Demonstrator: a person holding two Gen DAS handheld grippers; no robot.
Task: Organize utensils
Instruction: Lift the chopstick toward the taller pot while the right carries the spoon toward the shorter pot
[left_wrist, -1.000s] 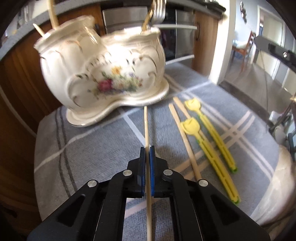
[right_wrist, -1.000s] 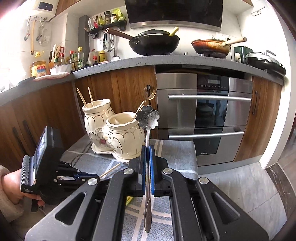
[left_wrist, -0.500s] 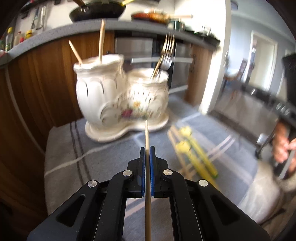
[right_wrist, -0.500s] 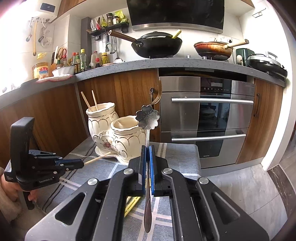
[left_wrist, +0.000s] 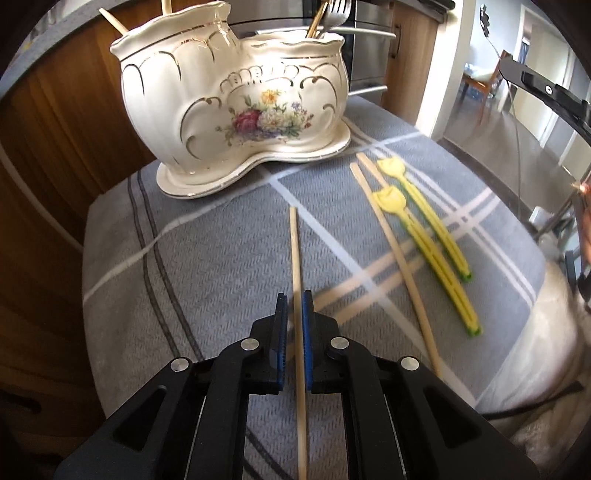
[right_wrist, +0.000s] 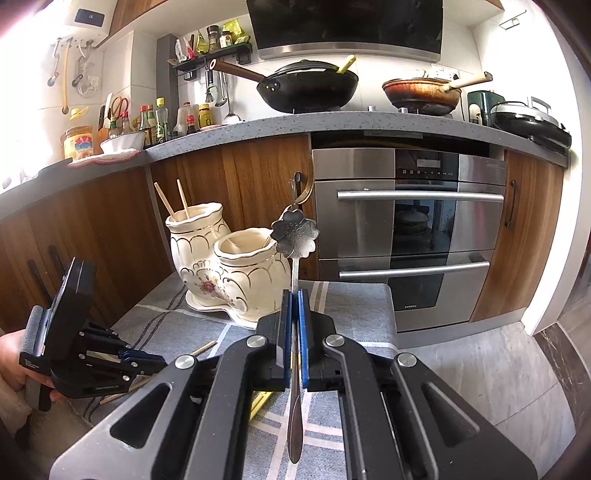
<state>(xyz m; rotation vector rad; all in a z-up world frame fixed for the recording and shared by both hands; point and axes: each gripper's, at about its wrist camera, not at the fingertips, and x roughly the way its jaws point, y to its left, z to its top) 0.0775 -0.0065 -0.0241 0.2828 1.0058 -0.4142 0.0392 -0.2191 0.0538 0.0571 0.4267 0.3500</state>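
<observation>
While keeping chopsticks (right_wrist: 173, 201) in the ceramic holder's (left_wrist: 236, 107) tall cup and forks (left_wrist: 332, 14) in the low one, tilts left tongs (left_wrist: 294, 314) down, slack around a chopstick (left_wrist: 295, 251); clenches right tongs (right_wrist: 294, 317) on a spoon (right_wrist: 295, 236).

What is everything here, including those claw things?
Ceramic holder: one, cream with flowers, two joined pots, on the cloth.
Wooden chopsticks: five, tan; two standing in the taller pot, two lying on the cloth, one between the left claw's pads.
Yellow sticks: two, green-tipped, lying beside the loose chopsticks.
Fork: at least one, silver and gold, in the lower pot.
Flower spoon: one, silver, in the right claw.
Cloth: one, grey plaid.
Woks: two, on the counter; black, brown.
Oven: one, steel, under the counter.
Left claw: black, jaws just opening.
Right claw: black, shut on the spoon.
</observation>
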